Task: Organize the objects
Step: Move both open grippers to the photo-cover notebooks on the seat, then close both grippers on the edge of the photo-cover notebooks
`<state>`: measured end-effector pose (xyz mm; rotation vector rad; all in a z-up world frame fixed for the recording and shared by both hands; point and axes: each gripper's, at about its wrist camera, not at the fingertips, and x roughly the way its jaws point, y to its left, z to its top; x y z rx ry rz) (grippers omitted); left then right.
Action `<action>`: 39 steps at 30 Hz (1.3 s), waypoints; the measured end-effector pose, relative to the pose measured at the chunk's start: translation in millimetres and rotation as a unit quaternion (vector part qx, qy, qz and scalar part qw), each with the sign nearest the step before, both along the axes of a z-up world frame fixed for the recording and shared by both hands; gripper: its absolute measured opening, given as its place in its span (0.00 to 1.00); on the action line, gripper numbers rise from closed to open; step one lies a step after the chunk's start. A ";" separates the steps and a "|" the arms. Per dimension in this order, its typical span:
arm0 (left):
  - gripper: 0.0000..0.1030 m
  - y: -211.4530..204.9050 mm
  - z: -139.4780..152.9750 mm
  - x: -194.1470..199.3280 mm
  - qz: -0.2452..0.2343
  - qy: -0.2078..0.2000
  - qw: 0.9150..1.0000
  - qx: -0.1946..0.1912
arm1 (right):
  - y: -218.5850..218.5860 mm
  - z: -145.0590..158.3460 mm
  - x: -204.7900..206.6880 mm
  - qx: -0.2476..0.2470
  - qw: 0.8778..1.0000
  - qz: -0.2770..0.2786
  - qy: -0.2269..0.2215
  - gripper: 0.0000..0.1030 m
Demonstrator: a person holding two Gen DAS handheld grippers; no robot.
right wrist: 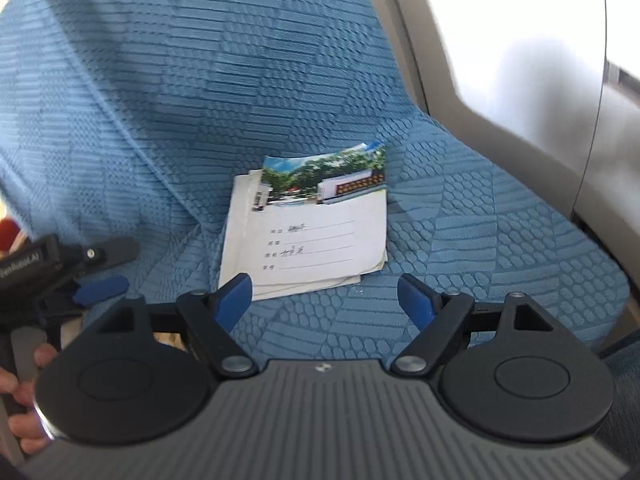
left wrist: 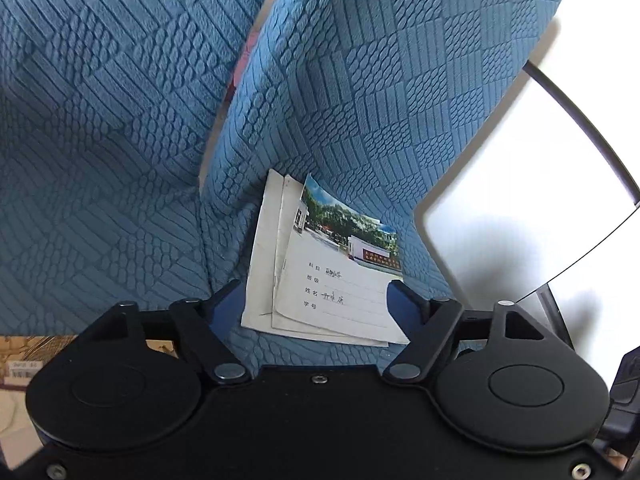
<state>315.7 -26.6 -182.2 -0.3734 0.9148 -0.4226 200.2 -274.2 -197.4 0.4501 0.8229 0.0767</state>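
Open left gripper (left wrist: 316, 294) over flat paper notebooks (left wrist: 332, 280)

Right wrist view: the right gripper (right wrist: 324, 294) fills the bottom of the frame, blue-padded fingers (right wrist: 236, 294) spread wide with nothing between them. Just above, at centre frame, lies a small stack of notebooks (right wrist: 308, 236) on the blue textured seat cover (right wrist: 480, 240); the top one shows a photo strip and handwritten lines. The left finger overlaps the stack's lower left corner in the picture; contact can't be told. At the left edge, the left gripper (right wrist: 100, 272) pokes in, fingers parted, a hand (right wrist: 28, 392) gripping its handle at lower left. A pale wall panel (right wrist: 520, 60) takes the upper right.
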 end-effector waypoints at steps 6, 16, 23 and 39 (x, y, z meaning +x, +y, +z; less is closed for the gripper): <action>0.47 -0.4 -34.8 30.0 -0.001 0.056 0.998 -0.016 | -10.7 -17.3 23.7 0.033 0.999 -0.017 0.030 0.69; 0.28 -3.0 -79.7 61.8 0.003 0.121 0.992 -0.039 | -20.8 -40.4 60.1 0.051 0.996 -0.031 0.071 0.34; 0.21 -7.1 -104.8 80.1 0.004 0.155 0.986 -0.055 | -5.3 -51.3 80.7 0.034 0.996 -0.007 0.077 0.28; 0.15 -8.1 -107.2 93.3 -0.035 0.171 0.975 -0.136 | 14.8 -72.8 109.3 0.046 0.995 0.005 0.083 0.24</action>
